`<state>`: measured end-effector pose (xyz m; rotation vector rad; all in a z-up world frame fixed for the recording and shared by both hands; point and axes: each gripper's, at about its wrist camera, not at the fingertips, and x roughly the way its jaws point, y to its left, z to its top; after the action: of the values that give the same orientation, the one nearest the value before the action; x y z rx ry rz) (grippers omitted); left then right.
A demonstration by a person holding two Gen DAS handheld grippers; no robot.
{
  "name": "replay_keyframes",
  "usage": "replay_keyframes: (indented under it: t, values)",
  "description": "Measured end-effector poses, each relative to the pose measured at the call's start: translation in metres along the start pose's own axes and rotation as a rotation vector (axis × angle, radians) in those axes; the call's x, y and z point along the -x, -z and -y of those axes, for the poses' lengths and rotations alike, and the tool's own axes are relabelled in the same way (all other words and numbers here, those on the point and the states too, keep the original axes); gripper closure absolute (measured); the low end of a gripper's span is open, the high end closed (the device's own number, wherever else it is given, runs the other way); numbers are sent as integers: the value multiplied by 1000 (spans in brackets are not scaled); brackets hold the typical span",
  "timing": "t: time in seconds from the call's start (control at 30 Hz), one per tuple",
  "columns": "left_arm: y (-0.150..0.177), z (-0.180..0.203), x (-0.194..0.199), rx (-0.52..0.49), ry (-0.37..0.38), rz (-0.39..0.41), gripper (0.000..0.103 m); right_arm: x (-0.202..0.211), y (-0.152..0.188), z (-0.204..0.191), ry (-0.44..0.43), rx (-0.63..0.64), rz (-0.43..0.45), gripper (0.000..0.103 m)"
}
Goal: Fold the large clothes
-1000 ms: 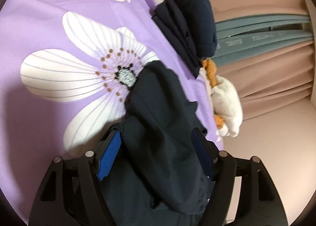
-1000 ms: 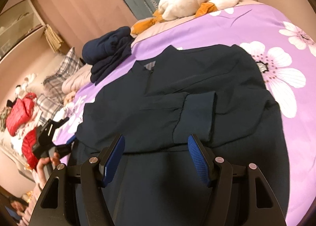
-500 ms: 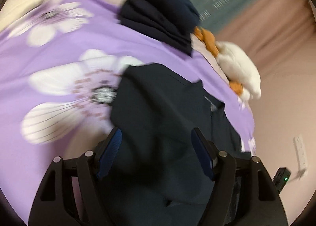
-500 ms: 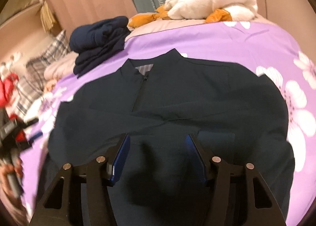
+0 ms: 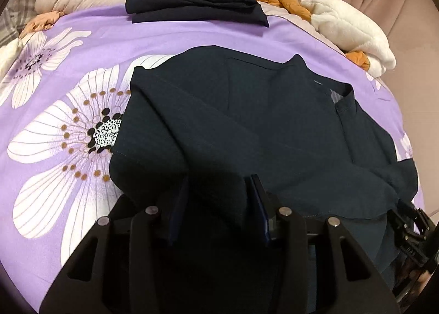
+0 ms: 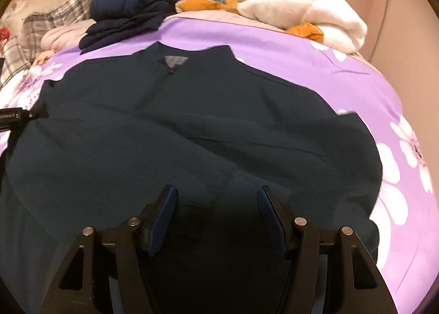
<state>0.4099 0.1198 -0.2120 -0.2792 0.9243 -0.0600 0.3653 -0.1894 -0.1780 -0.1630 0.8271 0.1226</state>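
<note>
— Now, on the purple bedspread printed with big white flowers (image 5: pixel 82 47), what have you got on the left?

— My left gripper (image 5: pixel 218 204) is low over the near left part of the dark navy zip-neck top (image 5: pixel 274 122), which lies front up across the bed, both sleeves folded in over the chest. Its jaws are closing with a raised ridge of the cloth between them; I can't yet make out whether the pads have bitten.

— How will that fabric behave?

— Soft, light and limp, I'd judge. It drapes and creases wherever it is lifted, so one pinch would let the rest sag. It looks smooth, maybe a little slippery, so a shallow hold could slide out.

— And on the right?

— My right gripper (image 6: pixel 216 215) hovers over the near hem on the other side, jaws apart, nothing clamped, only cloth lying beneath them.

— Where should you take hold?

— At the bottom hem, one gripper toward each side, catching every layer deep in the pads, then carry it up toward the collar (image 6: pixel 172 61).

— Anything in the way?

— A stack of folded navy garments (image 6: pixel 129 17) and a white plush toy with orange trim (image 6: pixel 299 9) sit at the far edge, well apart from the top.
</note>
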Motion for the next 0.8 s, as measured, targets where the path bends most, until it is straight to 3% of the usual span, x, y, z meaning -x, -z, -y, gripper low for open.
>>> replay_keyframes:
  t: [0.2,0.33,0.5,0.63,0.8]
  values:
    - [-1,-6,18,67,1,0,54,8,-1,15,-3,-39,-4,42]
    - [10,2,51,8,-34,39,49,26,3,23,9,-69,9,42]
    - [31,36,84,-100,56,69,49,56,3,26,34,-89,79,42]
    - [36,64,83,-139,102,65,49,78,-5,21,0,-100,146,42]
    - [45,84,58,-155,101,16,50,64,-2,2,-54,-26,105,42]
